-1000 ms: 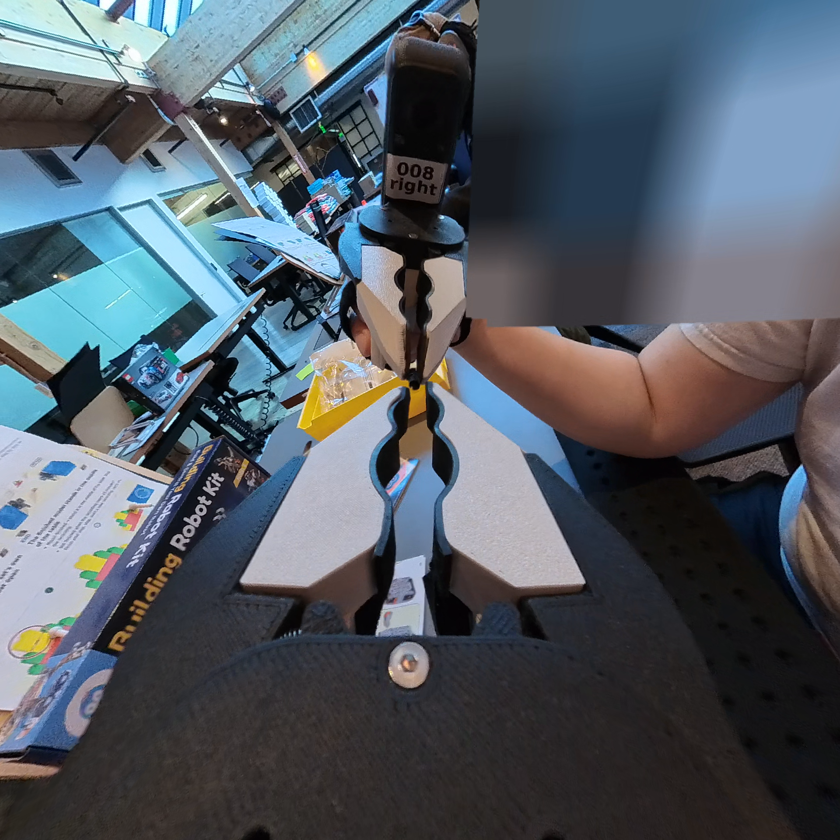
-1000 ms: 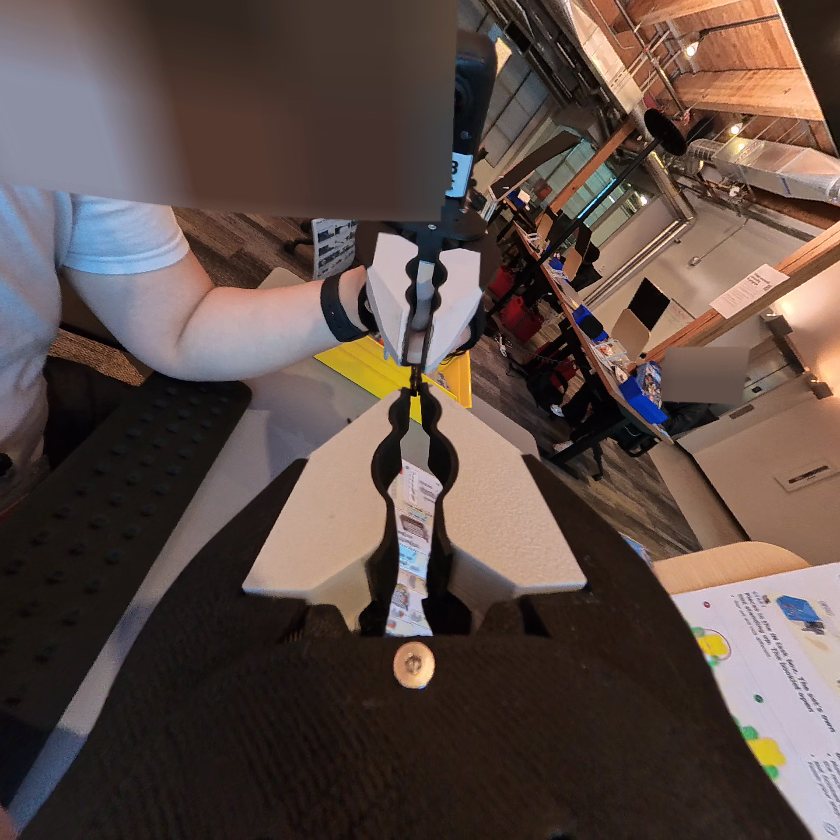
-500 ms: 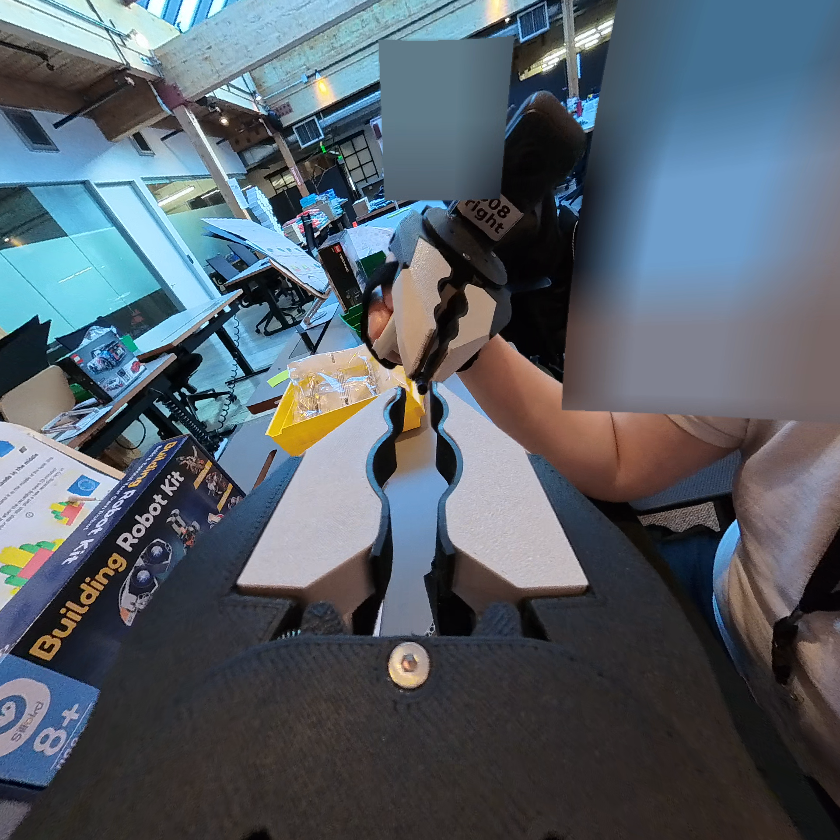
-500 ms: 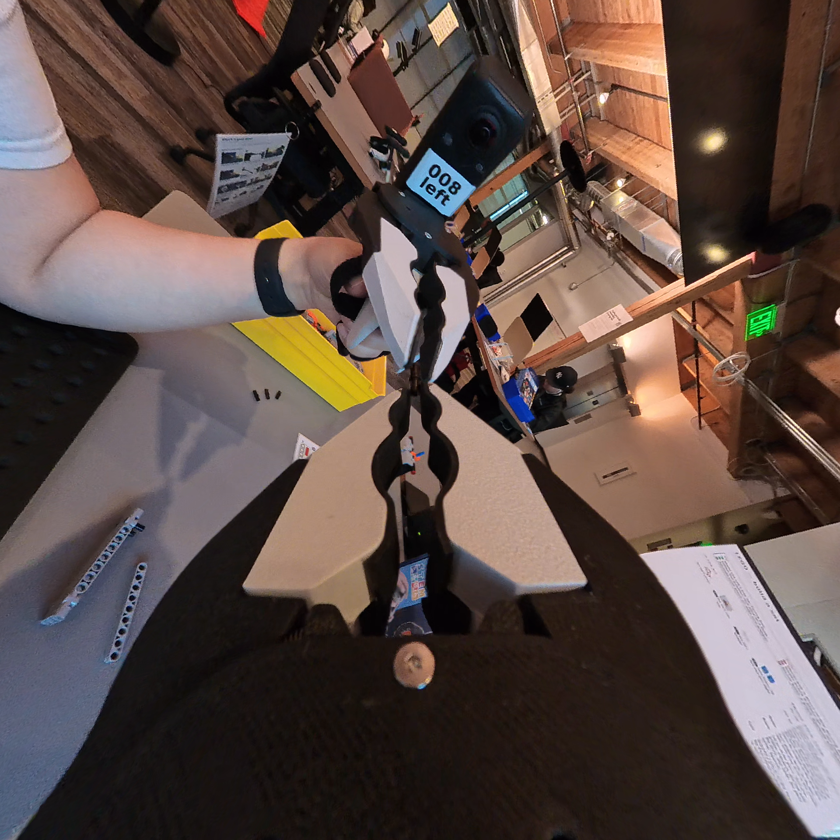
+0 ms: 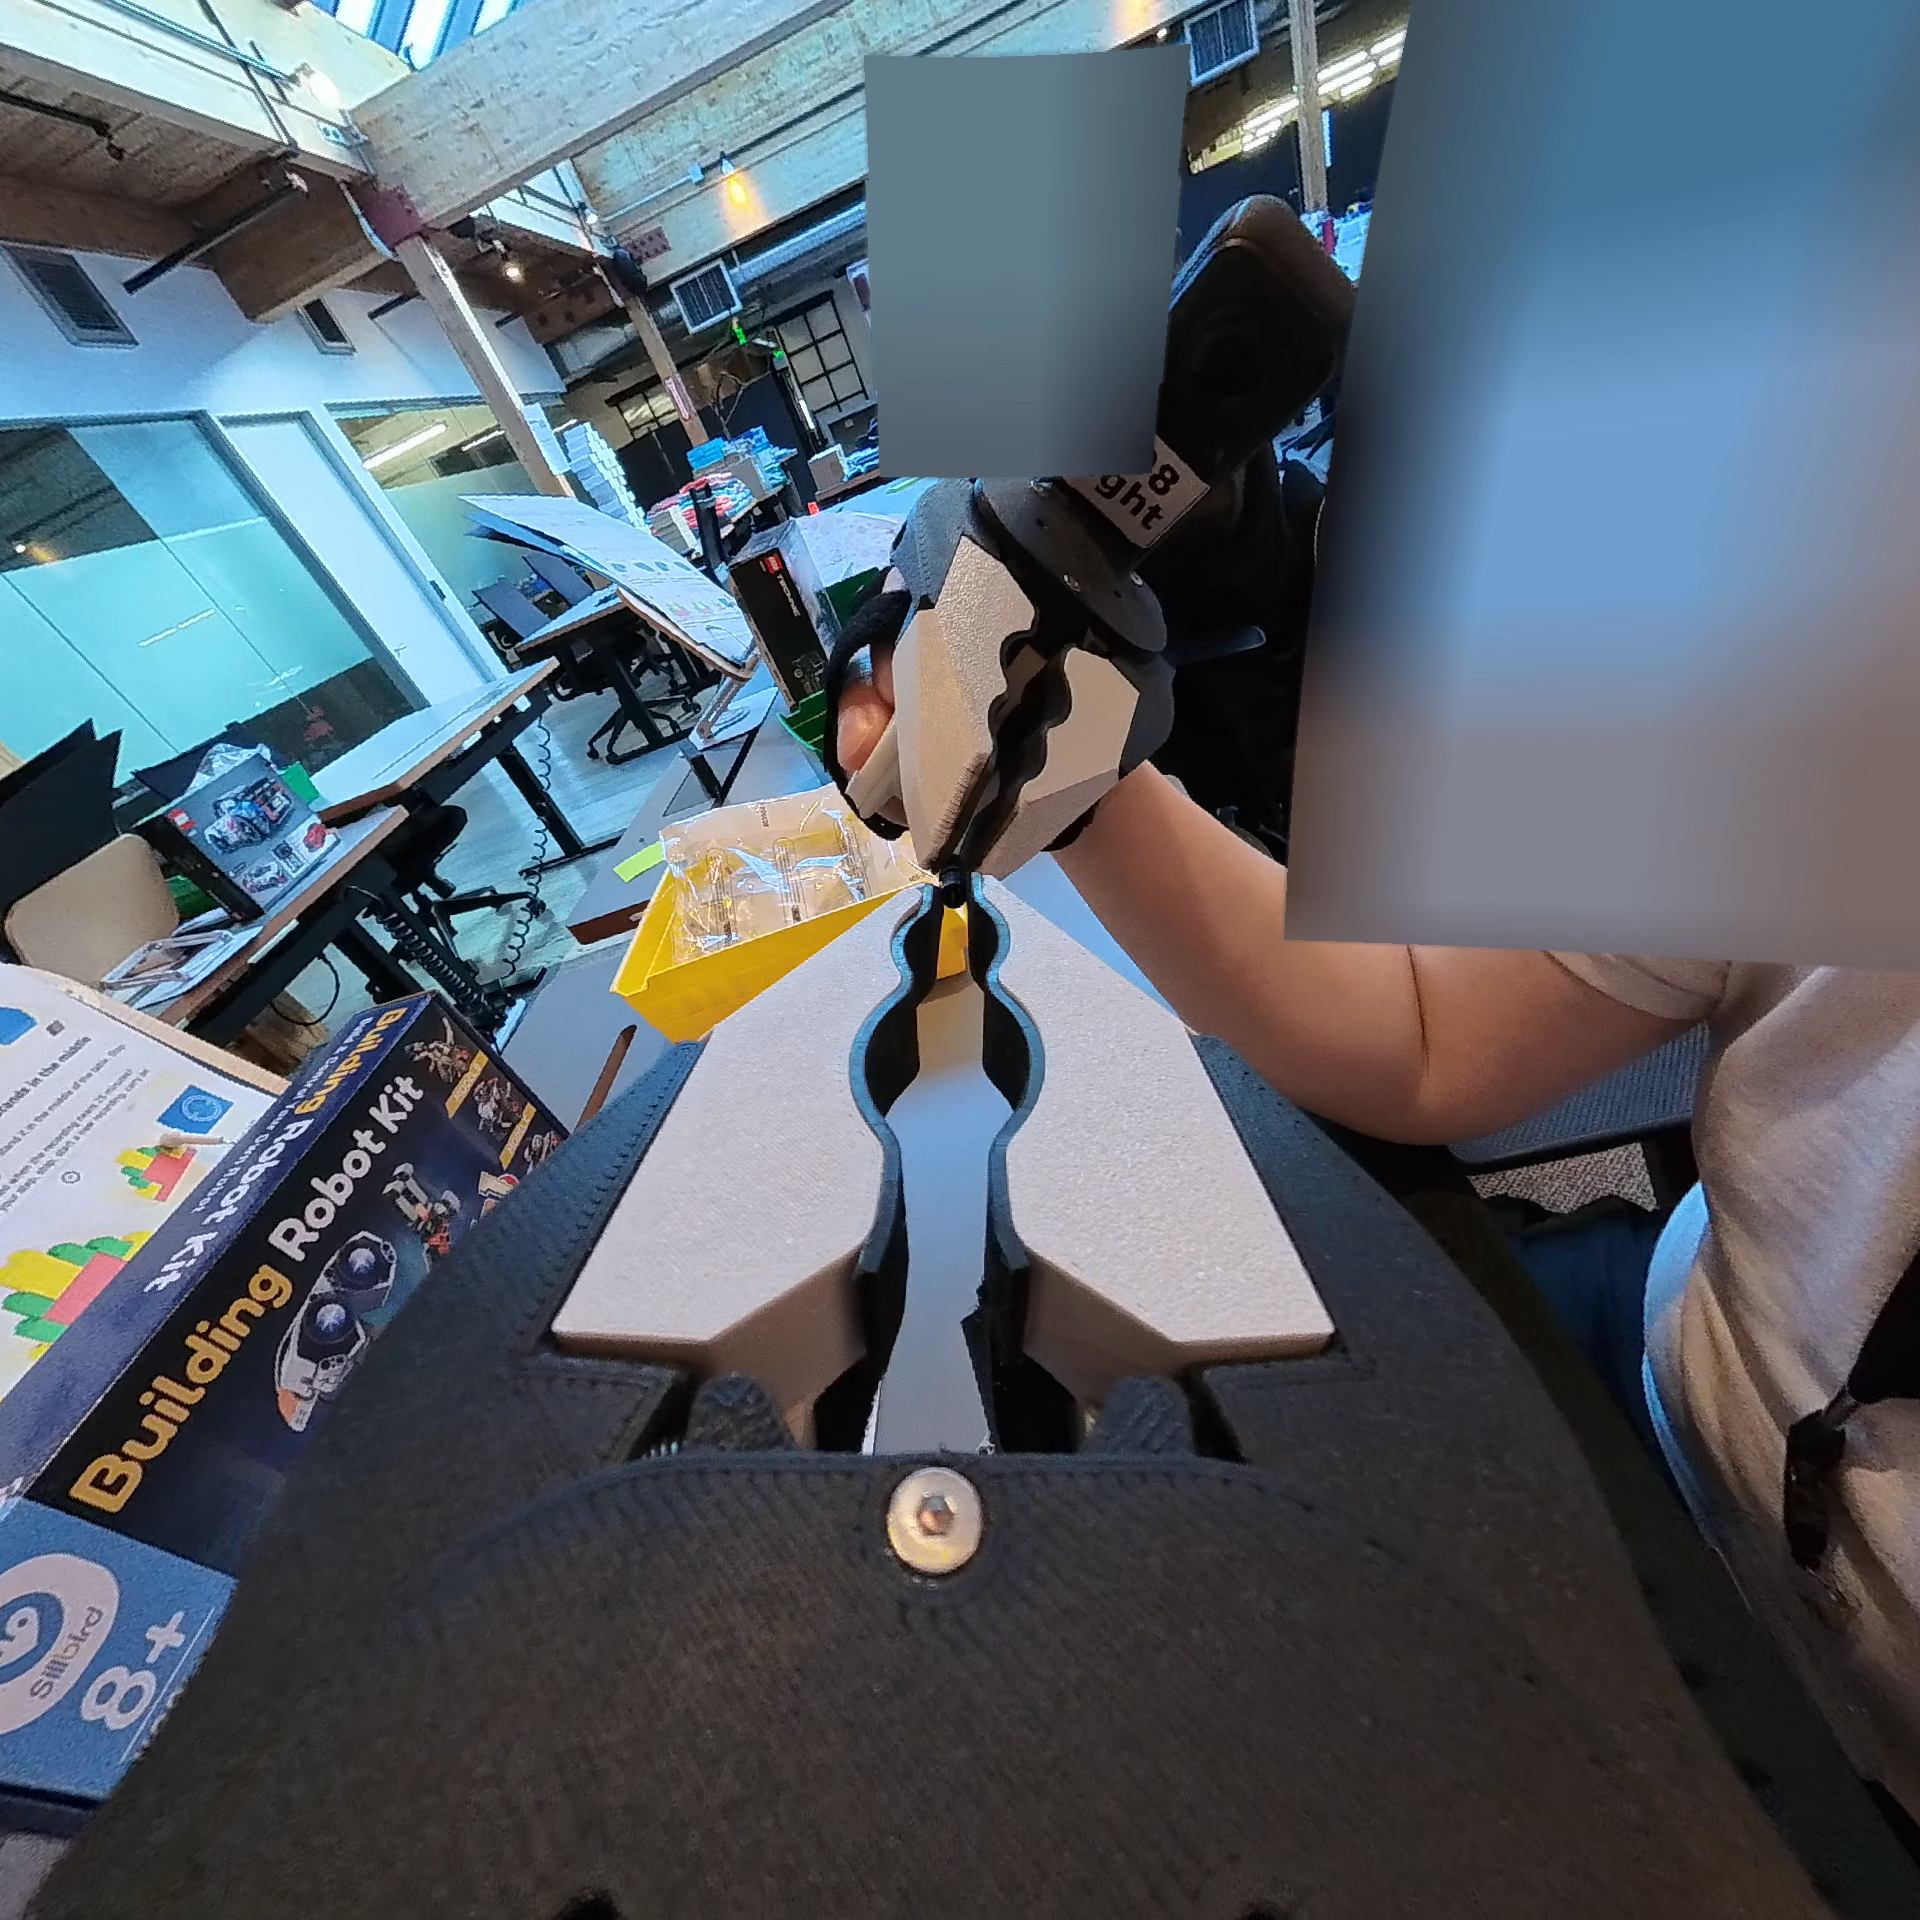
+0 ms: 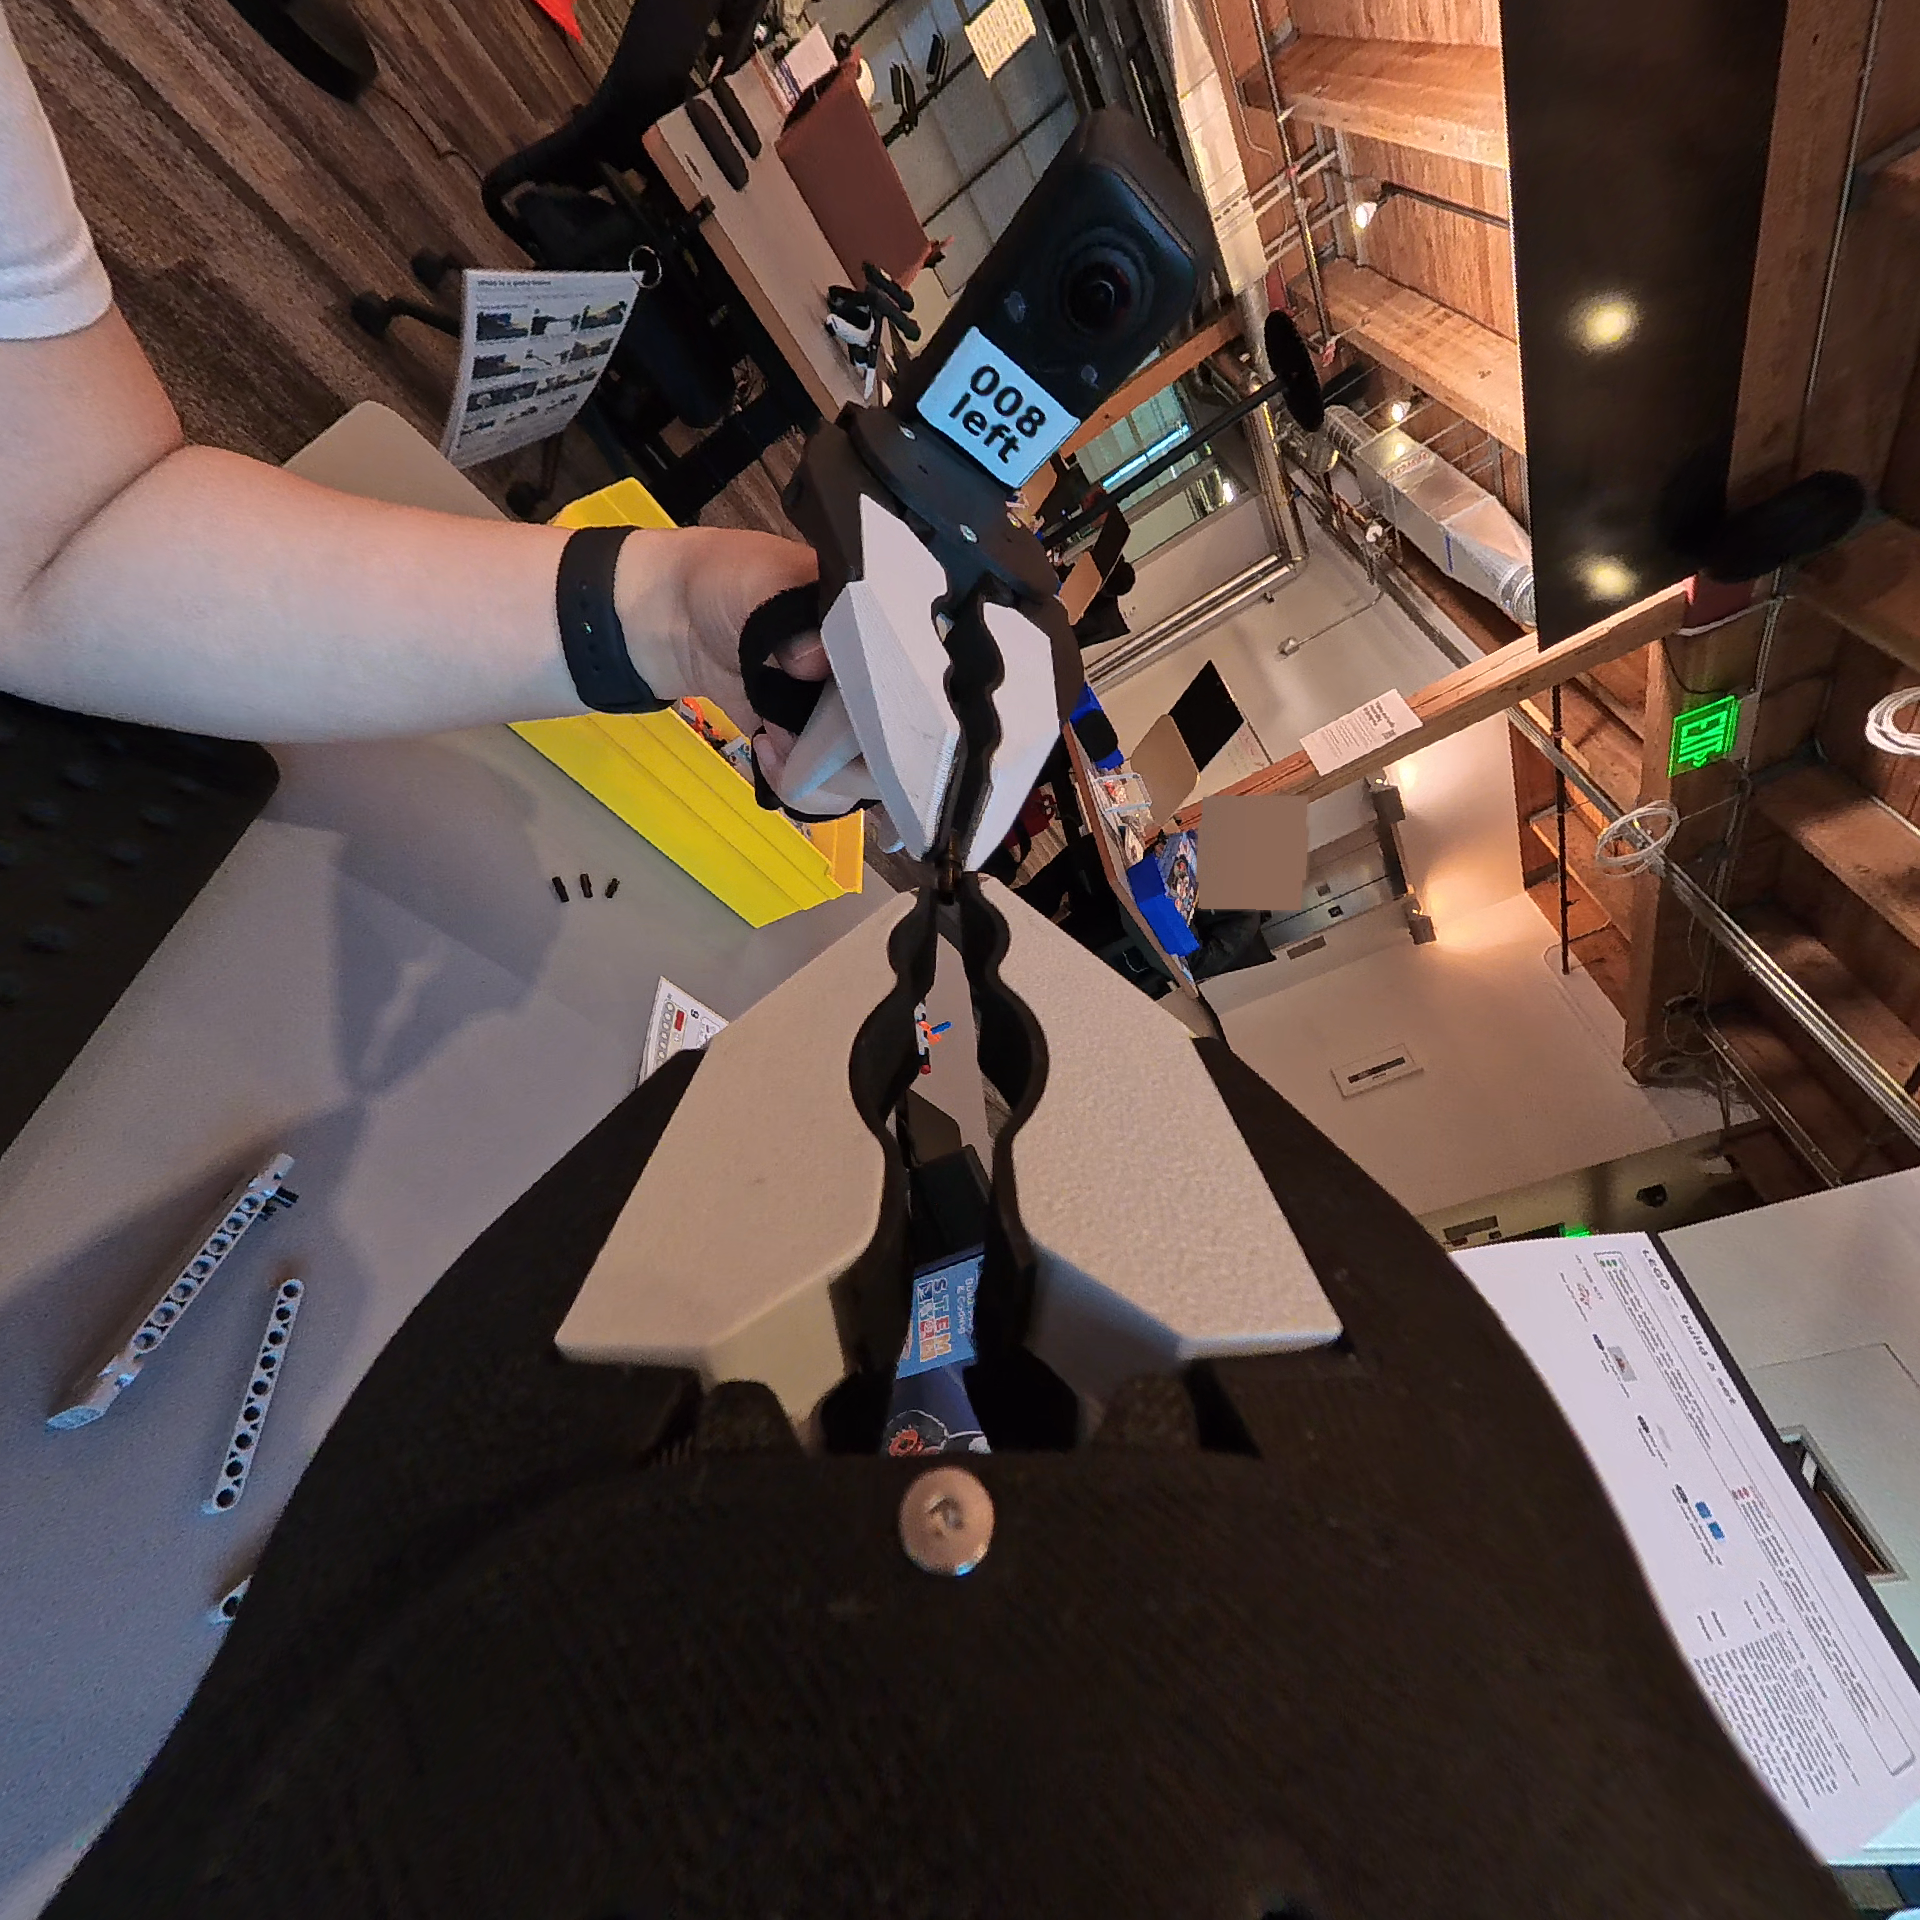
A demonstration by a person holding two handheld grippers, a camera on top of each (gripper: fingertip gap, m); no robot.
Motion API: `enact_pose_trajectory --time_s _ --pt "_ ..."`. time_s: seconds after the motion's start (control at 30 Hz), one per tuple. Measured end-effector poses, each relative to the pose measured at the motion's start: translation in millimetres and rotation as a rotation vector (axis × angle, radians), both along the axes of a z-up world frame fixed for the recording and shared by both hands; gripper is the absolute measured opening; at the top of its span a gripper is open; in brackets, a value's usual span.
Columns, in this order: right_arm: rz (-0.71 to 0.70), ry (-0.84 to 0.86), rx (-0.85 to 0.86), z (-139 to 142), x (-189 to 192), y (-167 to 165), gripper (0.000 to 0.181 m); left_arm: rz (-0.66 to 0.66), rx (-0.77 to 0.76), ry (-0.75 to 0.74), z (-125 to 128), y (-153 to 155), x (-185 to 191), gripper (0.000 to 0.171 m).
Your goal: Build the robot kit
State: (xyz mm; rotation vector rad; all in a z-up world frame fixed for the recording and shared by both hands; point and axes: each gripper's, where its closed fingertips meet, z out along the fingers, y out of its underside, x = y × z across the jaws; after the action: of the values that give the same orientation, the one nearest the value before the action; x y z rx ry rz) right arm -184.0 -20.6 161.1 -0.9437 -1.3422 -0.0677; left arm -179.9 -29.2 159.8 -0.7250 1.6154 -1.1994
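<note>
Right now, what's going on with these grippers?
A person holds both grippers above the grey table, tip to tip. The left gripper and right gripper have their fingers closed, meeting at a small black piece; which one grips it is unclear. Two perforated beams, three black pins and a yellow bin lie on the table.

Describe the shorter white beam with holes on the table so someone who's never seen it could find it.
Start from the grey table in the right wrist view and look to its near left part, far from the yellow bin. Two white perforated beams lie side by side; the shorter beam is the right one, thinner, without the black pin of the longer beam.
</note>
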Motion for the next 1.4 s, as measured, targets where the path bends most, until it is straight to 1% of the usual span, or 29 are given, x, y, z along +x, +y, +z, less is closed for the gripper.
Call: enact_pose_trajectory --time_s 0.4,0.43,0.5,0.6,0.7,0.73,0.77,0.8,0.83,0.87,0.93,0.97,1.0,1.03,1.13,1.23,1.33,1.4 --pt "0.001 0.011 0.023 2 -2 2 0.004 -0.004 -0.013 0.024 0 3 -2 0.002" --pt "-0.007 0.024 0.028 4 -1 4 0.007 -0.004 -0.019 0.020 2 4 -3 0.002" --pt "-0.002 0.055 0.022 7 2 4 0.017 -0.015 -0.031 0.006 5 5 -6 0.001" --pt "0.035 0.151 -0.057 15 13 0 0.026 0.004 -0.042 -0.007 8 14 -12 0.002" --pt "0.084 0.351 -0.273 27 28 5 0.034 0.047 -0.076 -0.036 13 31 -23 0.002" --pt "0.085 0.371 -0.356 22 30 11 0.036 0.069 -0.083 -0.045 14 37 -26 0.002" --pt "0.073 0.360 -0.457 7 28 20 0.038 0.097 -0.082 -0.055 16 44 -30 0.002" --pt "0.032 0.331 -0.557 -15 26 30 0.039 0.126 -0.077 -0.064 18 50 -34 0.002" --pt "-0.024 0.268 -0.656 -44 23 39 0.039 0.147 -0.073 -0.073 19 55 -38 0.001" --pt "-0.056 0.177 -0.753 -78 17 40 0.039 0.160 -0.075 -0.086 22 58 -42 0.001" --pt "-0.124 -0.020 -0.891 -144 7 33 0.028 0.178 -0.089 -0.111 27 63 -52 0.002" --pt "-0.158 -0.112 -0.938 -173 3 28 0.028 0.197 -0.090 -0.115 28 67 -57 0.002" --pt "-0.186 -0.205 -0.980 -198 -1 21 0.028 0.228 -0.082 -0.118 28 71 -61 0.002" --pt "-0.216 -0.269 -1.004 -217 -4 17 0.028 0.263 -0.072 -0.123 28 76 -66 0.002" --pt "-0.309 -0.379 -1.096 -255 -7 13 0.028 0.308 -0.073 -0.147 33 82 -81 0.002" --pt "-0.371 -0.454 -1.212 -280 -10 8 0.029 0.323 -0.074 -0.170 38 82 -92 0.002" --pt "-0.446 -0.553 -1.221 -299 -8 8 0.028 0.362 -0.069 -0.184 39 86 -102 0.002" --pt "-0.479 -0.599 -1.204 -308 -8 8 0.026 0.362 -0.071 -0.193 41 85 -109 0.002"
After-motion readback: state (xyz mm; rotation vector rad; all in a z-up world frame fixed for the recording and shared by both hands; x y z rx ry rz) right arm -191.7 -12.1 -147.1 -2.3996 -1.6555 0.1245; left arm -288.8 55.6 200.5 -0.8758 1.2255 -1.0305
